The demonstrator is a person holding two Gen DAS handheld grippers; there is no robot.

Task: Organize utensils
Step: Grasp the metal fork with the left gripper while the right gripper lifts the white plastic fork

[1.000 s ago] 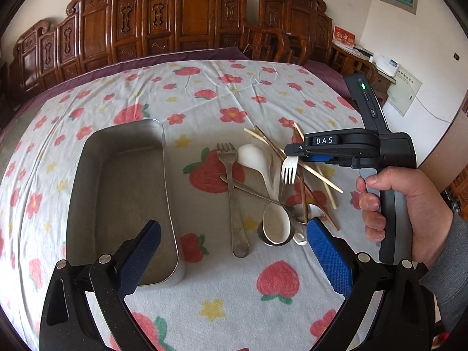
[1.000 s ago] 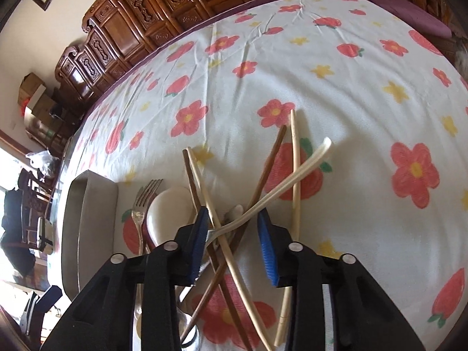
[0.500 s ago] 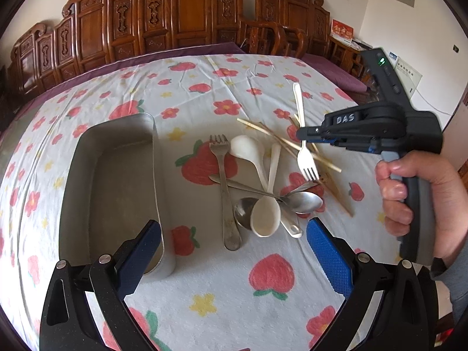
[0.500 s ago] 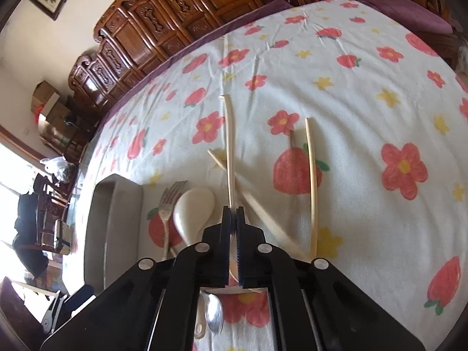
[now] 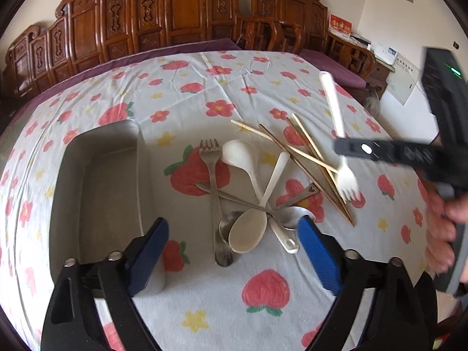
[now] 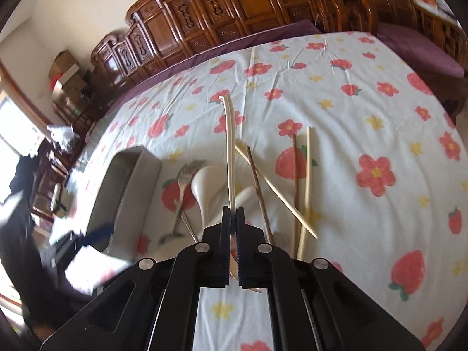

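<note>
Here the white fork (image 5: 336, 122) is clamped by the fully closed right gripper (image 6: 233, 213) and is held in the air above the chopsticks (image 5: 304, 158). The left gripper (image 5: 234, 251) is wide but closing, with nothing between its pads. Just ahead of it the spoons (image 5: 248, 228) and the metal fork (image 5: 213, 181) are piled; the tray (image 5: 73, 152) is seen to its left.

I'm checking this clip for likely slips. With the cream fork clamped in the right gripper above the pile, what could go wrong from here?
The right gripper pinches the cream fork only at one narrow spot, so it may pivot or slip. Its hanging tines could snag the chopsticks below. The metal tray sits across the pile, so a drop could scatter utensils.
</note>
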